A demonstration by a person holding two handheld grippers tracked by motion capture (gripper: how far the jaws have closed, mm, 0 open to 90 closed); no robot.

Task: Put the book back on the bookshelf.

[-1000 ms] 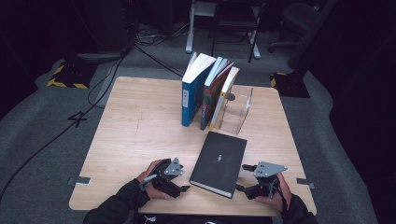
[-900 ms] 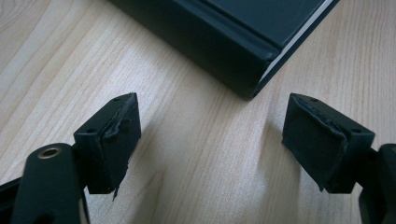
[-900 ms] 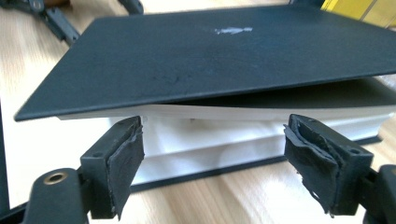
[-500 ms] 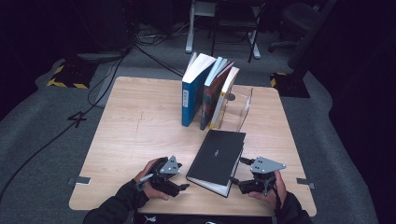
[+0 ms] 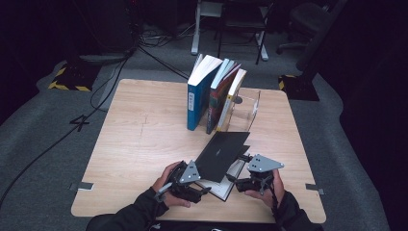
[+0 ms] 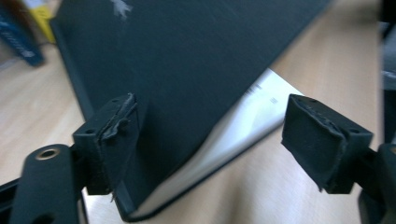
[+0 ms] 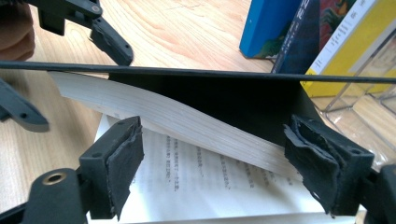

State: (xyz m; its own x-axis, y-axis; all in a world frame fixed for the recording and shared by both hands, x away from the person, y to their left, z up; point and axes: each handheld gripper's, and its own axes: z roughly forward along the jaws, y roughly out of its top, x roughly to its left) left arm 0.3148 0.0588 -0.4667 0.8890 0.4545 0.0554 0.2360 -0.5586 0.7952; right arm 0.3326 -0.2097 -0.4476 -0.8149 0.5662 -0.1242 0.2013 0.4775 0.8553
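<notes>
A: Dark room, cables on the grey floor, and a pale wooden table point(image 5: 144, 144). Where's the black book point(image 5: 222, 156)?

B: At six o'clock on the table, below the standing books point(image 5: 214, 94). A second ago it lay shut; now its cover is lifted and tilted, pages fanned.

A: The grippers?

B: Left gripper point(image 5: 201, 190) at seven o'clock, right gripper point(image 5: 232, 178) at five, both spread, gripping nothing.
</notes>
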